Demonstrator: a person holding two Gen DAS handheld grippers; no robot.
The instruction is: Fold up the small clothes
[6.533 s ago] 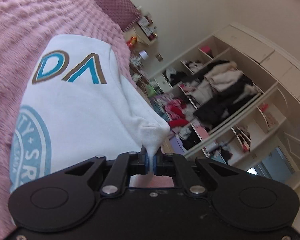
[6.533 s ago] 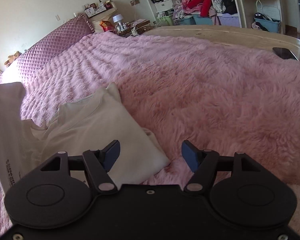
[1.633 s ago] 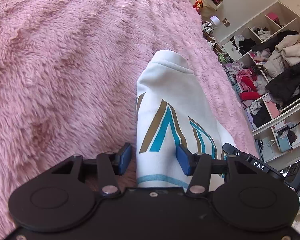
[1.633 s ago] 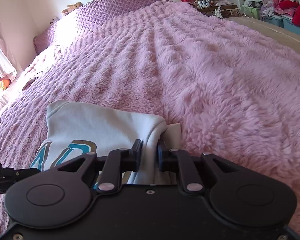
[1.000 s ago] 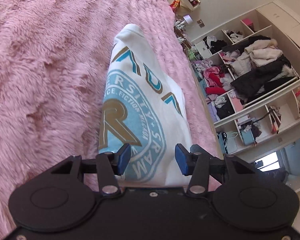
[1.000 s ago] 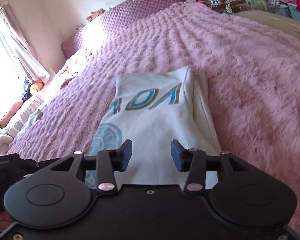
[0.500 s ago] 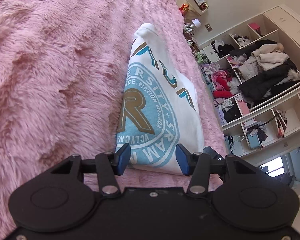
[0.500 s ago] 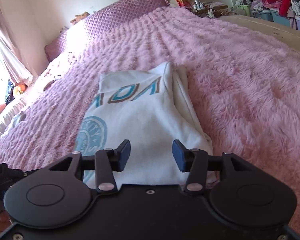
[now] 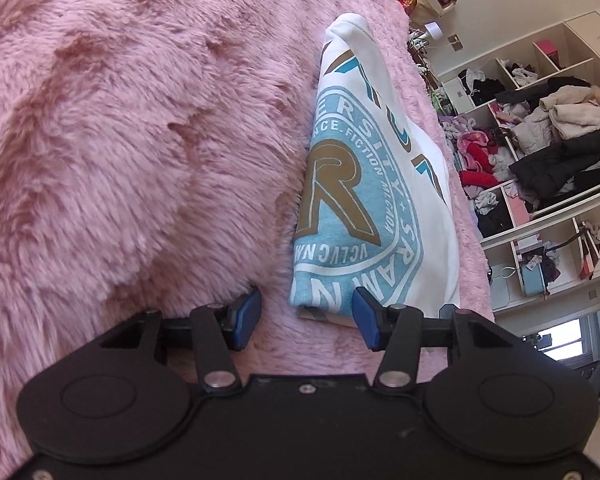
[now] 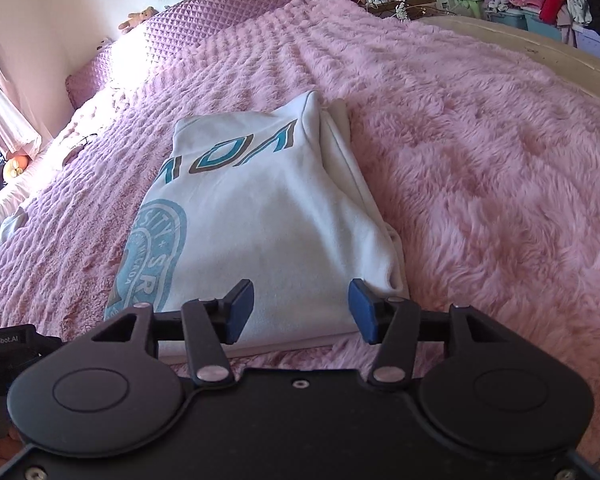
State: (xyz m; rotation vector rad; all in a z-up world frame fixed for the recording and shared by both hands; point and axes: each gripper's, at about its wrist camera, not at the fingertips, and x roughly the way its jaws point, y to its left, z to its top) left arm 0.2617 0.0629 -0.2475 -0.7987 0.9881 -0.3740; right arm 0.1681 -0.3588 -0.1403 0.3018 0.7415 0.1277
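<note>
Fingers of left gripper [image 9: 306, 318] and right gripper [image 10: 302, 310] spread, empty, at folded shirt's [image 10: 268, 216] near edge on pink blanket [image 10: 480, 160].

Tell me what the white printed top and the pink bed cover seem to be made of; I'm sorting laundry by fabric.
The white top looks like a soft, matte knit, probably cotton jersey or light fleece: it folds in thick rounded edges, with a flat teal and gold print. The pink bed cover looks like long-pile plush or faux fur, likely synthetic: shaggy tufted fibres with a slight sheen.
</note>
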